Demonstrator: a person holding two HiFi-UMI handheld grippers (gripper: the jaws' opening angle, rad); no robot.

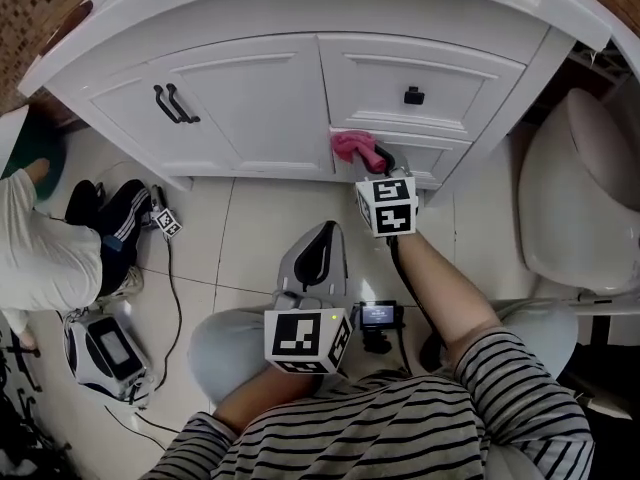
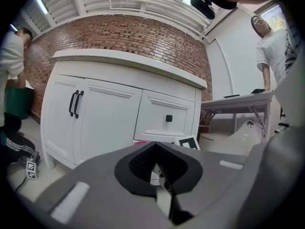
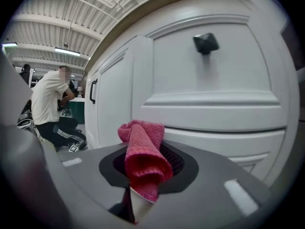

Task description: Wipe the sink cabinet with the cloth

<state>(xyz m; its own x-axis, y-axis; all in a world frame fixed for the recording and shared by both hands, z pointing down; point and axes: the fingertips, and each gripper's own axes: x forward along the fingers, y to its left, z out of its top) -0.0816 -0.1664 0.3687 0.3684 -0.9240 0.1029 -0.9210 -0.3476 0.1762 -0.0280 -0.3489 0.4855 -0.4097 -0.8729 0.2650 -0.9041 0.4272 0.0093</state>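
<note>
White sink cabinet [image 1: 250, 108] over tiled floor [image 1: 265, 233]: my right gripper [image 3: 138, 194] is clamped on the pink cloth [image 3: 143, 159], bunched forward to rub the lower drawer [image 1: 440, 158] edge, while my left gripper [image 2: 159, 187], jaws together and empty, is parked low.

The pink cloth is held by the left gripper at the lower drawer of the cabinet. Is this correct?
Not the left: the right gripper holds the pink cloth at the lower drawer, as the right gripper view shows.
</note>
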